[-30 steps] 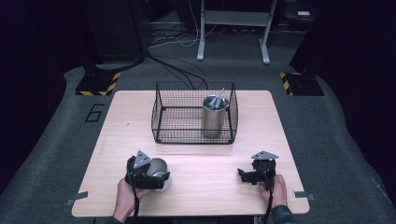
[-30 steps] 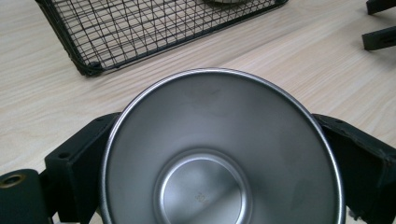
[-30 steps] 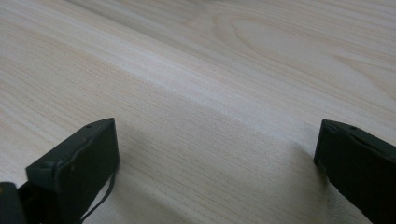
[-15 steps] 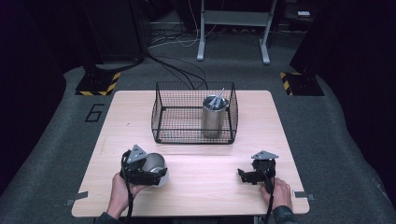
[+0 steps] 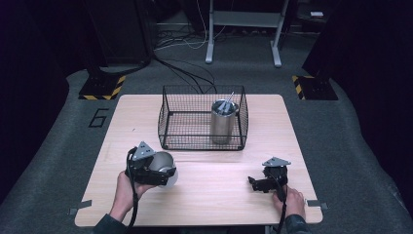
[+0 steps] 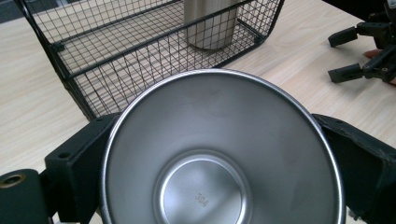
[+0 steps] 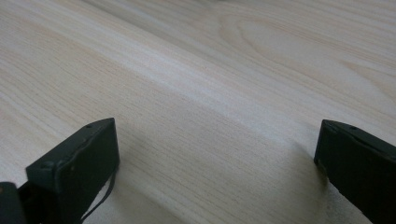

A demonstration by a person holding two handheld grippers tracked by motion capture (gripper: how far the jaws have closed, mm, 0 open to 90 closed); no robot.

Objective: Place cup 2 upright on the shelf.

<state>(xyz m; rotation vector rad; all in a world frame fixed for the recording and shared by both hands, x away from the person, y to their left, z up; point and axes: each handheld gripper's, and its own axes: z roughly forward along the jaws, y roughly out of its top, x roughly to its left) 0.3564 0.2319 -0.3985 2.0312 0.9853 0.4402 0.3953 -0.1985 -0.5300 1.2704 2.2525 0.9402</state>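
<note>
Judging by the layout, I'm abt halfway: one steel cup [image 5: 223, 121] already stands upright inside the wire basket [image 5: 168, 127], w/ a straw or utensil sticking out of it (too small to tell which), and the second cup [image 5: 163, 165] is in my left tool [image 5: 163, 174] out on the counter [image 5: 214, 195], in front of the basket's near-left corner and apart from it. What's left, as I read it: carry this cup over the basket wall, set it down beside the first one, let go. Left tool's jaws are spread wide enough to take the cup's body and sit clamped on both its sides; in the left gripper view the cup [image 6: 219, 154] is tipped w/ its open mouth toward the camera, inside looks empty, the black jaws touching it left & right. Can't tell if the cup is resting on the counter or lifted just off it. Right tool [image 5: 257, 184] sits low near the counter's front-right, well apart from basket and cups; in the right gripper view its jaws stand wide apart w/ nothing btwn them but bare wood, so it's idle & holding nothing.
</note>
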